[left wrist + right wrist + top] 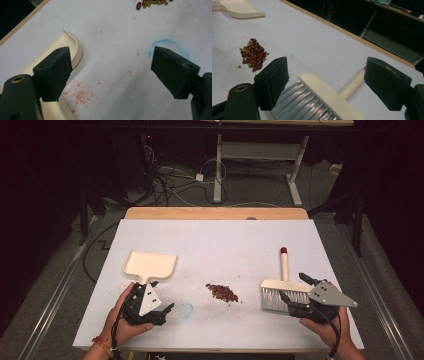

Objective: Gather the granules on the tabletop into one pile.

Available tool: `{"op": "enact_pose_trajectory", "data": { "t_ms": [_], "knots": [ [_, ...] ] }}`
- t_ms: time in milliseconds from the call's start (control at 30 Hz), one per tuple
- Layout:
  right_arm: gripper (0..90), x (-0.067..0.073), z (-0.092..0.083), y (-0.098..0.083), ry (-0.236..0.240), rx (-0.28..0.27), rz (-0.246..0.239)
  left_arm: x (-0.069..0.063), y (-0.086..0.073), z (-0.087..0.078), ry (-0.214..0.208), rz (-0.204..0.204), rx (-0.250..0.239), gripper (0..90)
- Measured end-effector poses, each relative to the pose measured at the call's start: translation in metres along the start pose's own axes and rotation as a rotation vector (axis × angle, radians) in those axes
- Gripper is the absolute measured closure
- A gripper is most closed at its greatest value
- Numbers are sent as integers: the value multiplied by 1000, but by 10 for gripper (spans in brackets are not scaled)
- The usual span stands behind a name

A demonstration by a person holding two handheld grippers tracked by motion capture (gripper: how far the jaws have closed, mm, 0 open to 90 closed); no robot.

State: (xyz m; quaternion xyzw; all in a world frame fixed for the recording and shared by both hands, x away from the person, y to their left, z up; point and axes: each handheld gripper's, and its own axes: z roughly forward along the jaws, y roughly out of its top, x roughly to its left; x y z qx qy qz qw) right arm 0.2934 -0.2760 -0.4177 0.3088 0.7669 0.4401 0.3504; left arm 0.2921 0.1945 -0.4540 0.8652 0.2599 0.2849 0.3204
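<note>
A cream dustpan (149, 265) lies flat on the white table cover, its handle towards my left gripper (162, 296). That gripper (111, 72) is open over bare cover, and the dustpan's rim (73, 48) runs just beside its left jaw. A small pile of red and green beans (222, 292) lies mid-table. A cream brush (284, 290) with grey bristles and a red-tipped handle lies at the right. My right gripper (294, 288) is open, its jaws standing either side of the brush head (322, 96) without pressing on it. The beans (253, 56) lie beyond its left jaw.
A blue chalk ring (186, 310) and red stains (81, 95) mark the cover near the left gripper. The wooden table edge (215, 213) runs along the far side. Beyond it are cables and a white desk frame (260, 150) on the floor.
</note>
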Motion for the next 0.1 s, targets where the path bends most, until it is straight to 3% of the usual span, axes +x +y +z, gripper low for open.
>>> {"op": "enact_pose_trajectory", "data": {
  "t_ms": [100],
  "knots": [
    [191,-2,0,0,-4,-2,3,0,1,1,1,-4,0,166]
  ]
}}
